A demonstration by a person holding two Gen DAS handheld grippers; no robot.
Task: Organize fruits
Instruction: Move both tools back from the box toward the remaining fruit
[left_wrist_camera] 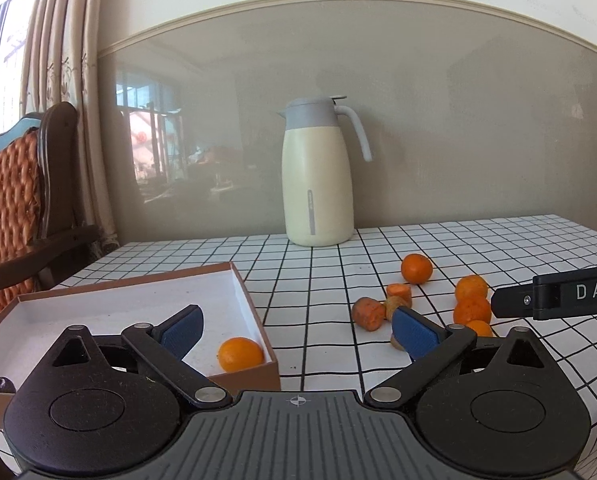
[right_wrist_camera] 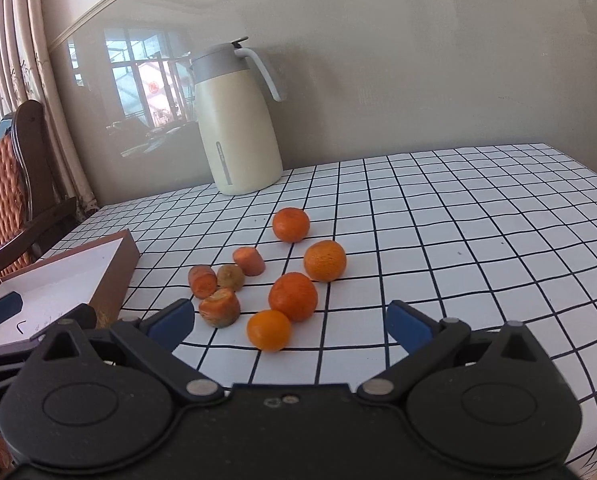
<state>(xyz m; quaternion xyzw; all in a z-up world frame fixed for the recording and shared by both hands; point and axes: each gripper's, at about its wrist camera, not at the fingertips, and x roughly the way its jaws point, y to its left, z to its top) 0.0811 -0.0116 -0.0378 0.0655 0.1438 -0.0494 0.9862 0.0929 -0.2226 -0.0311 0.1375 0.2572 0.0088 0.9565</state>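
One mandarin [left_wrist_camera: 240, 354] lay inside the shallow brown box [left_wrist_camera: 254, 304], in the corner nearest the loose fruit, touching or almost touching the box wall. The box had a white interior and sat on the counter [right_wrist_camera: 458, 216], which was covered by a white cloth with a black grid.

Four further mandarins lay loose on the counter at about 3 o'clock from the box, well apart from it. In the right wrist view the nearest mandarin [right_wrist_camera: 269, 330] touched the darker one [right_wrist_camera: 293, 297] behind it; a paler one [right_wrist_camera: 325, 260] sat at 1 o'clock from that pair, and the farthest one [right_wrist_camera: 291, 224] lay apart toward the jug. Between the mandarins and the box sat four cut stumps resembling carrot pieces: one at the front [right_wrist_camera: 219, 307], one on the box side [right_wrist_camera: 203, 281], one at the back [right_wrist_camera: 249, 261], and a dull brownish piece [right_wrist_camera: 230, 277] in the middle, the group closely bunched.

The left gripper [left_wrist_camera: 296, 330] was spread wide and held nothing, hovering over the box's near corner. The right gripper [right_wrist_camera: 290, 325] was likewise spread wide and empty, with the nearest mandarin lying between its blue pads.

A cream vacuum jug [left_wrist_camera: 316, 176] with a grey lid stood upright at 12 o'clock, against the wall. A wooden chair [left_wrist_camera: 14, 208] with a woven back stood at 9 o'clock, beside curtains [left_wrist_camera: 74, 80].
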